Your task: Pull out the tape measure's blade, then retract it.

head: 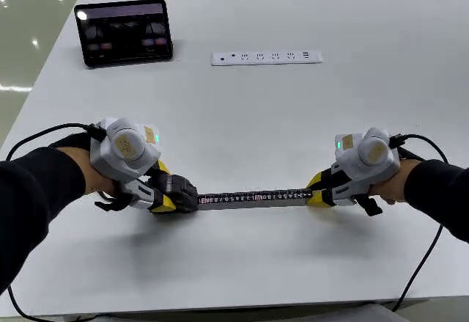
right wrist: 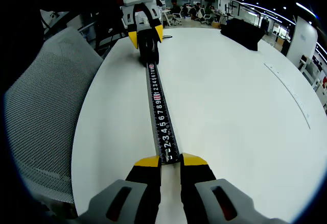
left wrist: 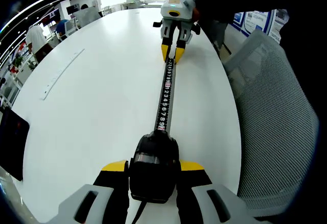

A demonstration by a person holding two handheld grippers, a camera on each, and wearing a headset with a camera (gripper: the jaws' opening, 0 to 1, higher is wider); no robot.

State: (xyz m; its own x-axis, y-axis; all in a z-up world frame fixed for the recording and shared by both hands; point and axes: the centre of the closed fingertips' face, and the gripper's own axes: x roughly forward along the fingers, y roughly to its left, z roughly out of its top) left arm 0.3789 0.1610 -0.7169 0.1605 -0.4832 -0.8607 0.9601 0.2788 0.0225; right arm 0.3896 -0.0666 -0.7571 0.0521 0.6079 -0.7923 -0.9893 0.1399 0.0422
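Note:
A black tape measure case (head: 178,193) sits near the table's front edge, and my left gripper (head: 168,194) is shut on it; in the left gripper view the case (left wrist: 153,167) fills the space between the yellow-tipped fingers (left wrist: 115,167). The dark numbered blade (head: 253,198) runs out flat to the right across the table. My right gripper (head: 315,190) is shut on the blade's end, seen up close in the right gripper view (right wrist: 168,160), where the blade (right wrist: 157,106) stretches away to the case (right wrist: 148,50). The right gripper (left wrist: 171,54) also appears far off in the left gripper view.
A dark tablet (head: 124,31) stands propped at the back left. A white power strip (head: 267,58) lies at the back centre. Cables trail off both grippers over the white table (head: 242,124). A grey mesh chair (left wrist: 271,122) stands by the table's edge.

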